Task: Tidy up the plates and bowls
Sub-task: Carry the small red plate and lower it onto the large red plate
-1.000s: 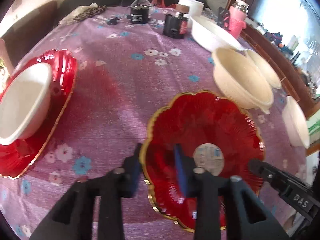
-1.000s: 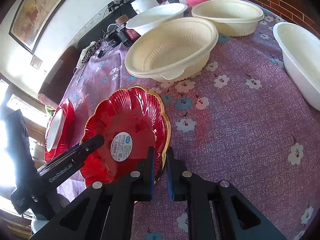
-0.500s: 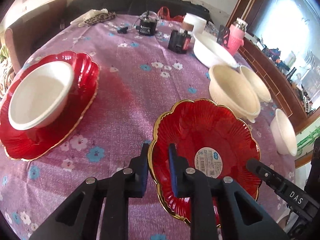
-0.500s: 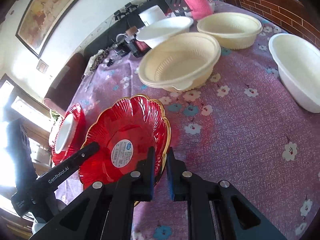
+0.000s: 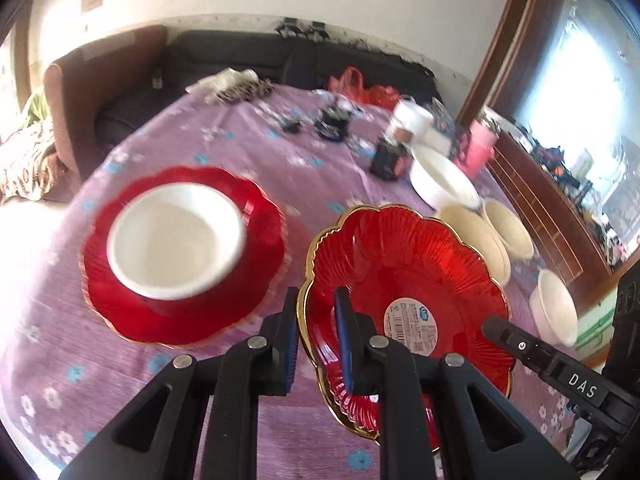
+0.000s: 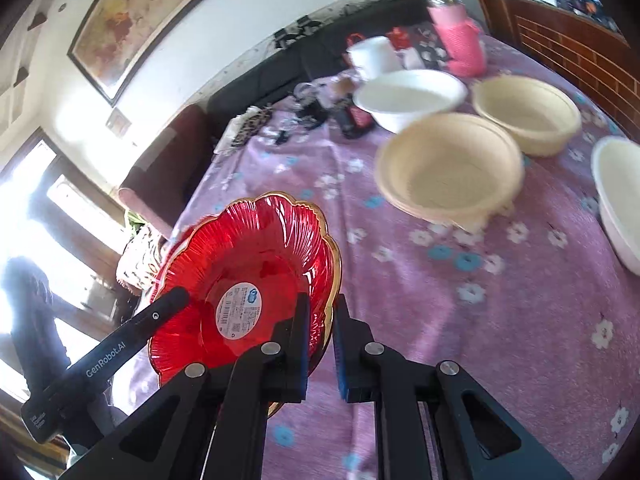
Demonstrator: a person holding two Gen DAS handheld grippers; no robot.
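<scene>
Two grippers pinch one red scalloped plate (image 5: 404, 264) between them, each by an opposite part of its gold-edged rim; the left gripper (image 5: 318, 344) has its blue pads closed on the rim's near-left edge, one pad outside and one inside the dish, its jaws having just finished closing onto it; the right gripper (image 6: 321, 336) clamps the rim at the plate's right side in the right wrist view, jaws pressed nearly together with only the thin edge between them; the plate is tilted and lifted clear of the purple flowered tablecloth (image 6: 460, 320), a round white label (image 5: 416, 326) showing at its centre; to its left on the cloth sits a second red plate (image 5: 256, 216) with a white bowl (image 5: 176, 240) resting in it, somewhat blurred; to the right lie two cream bowls (image 6: 452, 168) side by side, a wide white bowl (image 6: 408, 96) beyond them, and another white bowl (image 6: 618, 196) near the table's right edge; a pink bottle (image 6: 460, 40), a white cup (image 6: 372, 58) and small dark items stand toward the far side.
</scene>
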